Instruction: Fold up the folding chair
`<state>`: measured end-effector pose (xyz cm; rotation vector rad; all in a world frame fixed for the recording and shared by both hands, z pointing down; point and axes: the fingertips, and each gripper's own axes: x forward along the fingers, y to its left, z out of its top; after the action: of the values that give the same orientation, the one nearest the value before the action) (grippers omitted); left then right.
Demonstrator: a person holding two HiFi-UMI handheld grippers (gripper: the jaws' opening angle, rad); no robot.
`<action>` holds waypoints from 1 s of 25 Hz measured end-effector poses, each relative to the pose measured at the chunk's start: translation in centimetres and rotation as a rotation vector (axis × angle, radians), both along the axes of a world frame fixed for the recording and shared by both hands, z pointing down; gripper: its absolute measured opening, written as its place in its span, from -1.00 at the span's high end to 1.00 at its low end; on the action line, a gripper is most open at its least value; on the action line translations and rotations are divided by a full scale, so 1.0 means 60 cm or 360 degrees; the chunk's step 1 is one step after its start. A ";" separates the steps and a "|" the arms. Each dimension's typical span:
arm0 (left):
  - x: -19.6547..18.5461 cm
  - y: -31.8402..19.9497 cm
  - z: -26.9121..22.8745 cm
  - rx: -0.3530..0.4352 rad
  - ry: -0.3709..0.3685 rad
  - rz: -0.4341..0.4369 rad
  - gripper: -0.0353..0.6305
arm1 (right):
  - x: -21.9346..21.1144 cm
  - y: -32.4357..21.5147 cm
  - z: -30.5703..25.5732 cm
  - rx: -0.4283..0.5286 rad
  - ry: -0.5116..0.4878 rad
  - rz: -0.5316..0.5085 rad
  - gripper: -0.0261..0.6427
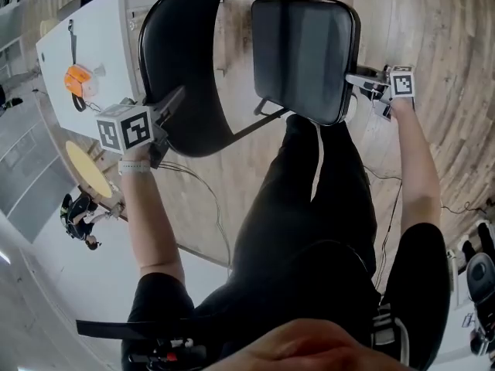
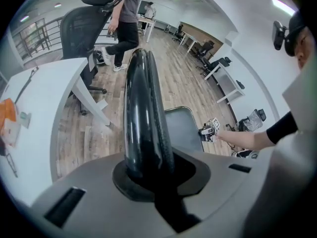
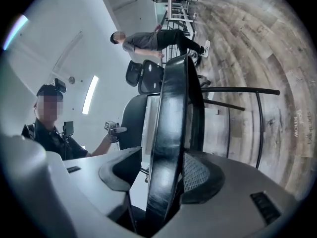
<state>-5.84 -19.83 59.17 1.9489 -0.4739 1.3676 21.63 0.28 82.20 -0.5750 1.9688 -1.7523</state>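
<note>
— Both grippers on the folding chair (image 1: 209,91)?

— Yes, I have one on each part. My left gripper (image 1: 175,99) points steeply down at the edge of the backrest (image 2: 141,108). Its fingers are nearly together, pinched on that glossy black rim.

— And the right?

— My right gripper (image 1: 353,78) reaches in level at the side of the seat (image 1: 302,49). Its fingers stand wide with the seat's edge between them. In the right gripper view the edge lies against the meshed pad on one side, and I see a gap to the other finger, so I don't call it a clamp.

— Where is the chair?

— On the wooden floor (image 1: 441,60), straight ahead of the dark trouser legs (image 1: 309,199) and just beside the white table (image 1: 104,29) at the left. Seat and backrest are apart, so it isn't folded yet.

— Anything else around?

— An orange object (image 1: 77,79) lies on the table. Another person (image 2: 126,24) stands beyond the table by a black office chair (image 2: 79,29).
</note>
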 end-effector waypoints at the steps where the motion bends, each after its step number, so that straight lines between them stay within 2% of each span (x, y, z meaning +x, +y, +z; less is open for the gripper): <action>1: -0.008 -0.005 -0.007 -0.0002 0.0002 0.0002 0.74 | -0.016 -0.009 -0.020 0.0036 0.0003 -0.0013 0.18; 5: -0.049 -0.032 -0.033 0.0008 -0.0009 0.0014 0.74 | -0.087 -0.061 -0.088 0.0156 -0.0017 -0.0038 0.29; 8: -0.080 -0.055 -0.049 0.0032 -0.0010 0.0014 0.74 | -0.144 -0.108 -0.127 0.0215 -0.0063 -0.0024 0.54; 12: -0.120 -0.080 -0.060 0.0047 0.0002 0.0013 0.74 | -0.217 -0.160 -0.175 0.0290 -0.0147 0.0022 0.68; 19: -0.173 -0.124 -0.078 0.0074 0.0006 0.0022 0.74 | -0.345 -0.252 -0.228 0.0289 -0.0063 -0.0044 0.76; 25: -0.194 -0.145 -0.087 0.0093 -0.0014 0.0031 0.74 | -0.434 -0.318 -0.249 0.0323 0.0111 -0.0175 0.78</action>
<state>-17.48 -28.56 53.97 2.0001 -0.5056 1.3898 -4.42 -18.80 67.24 -0.4720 2.2324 -1.5874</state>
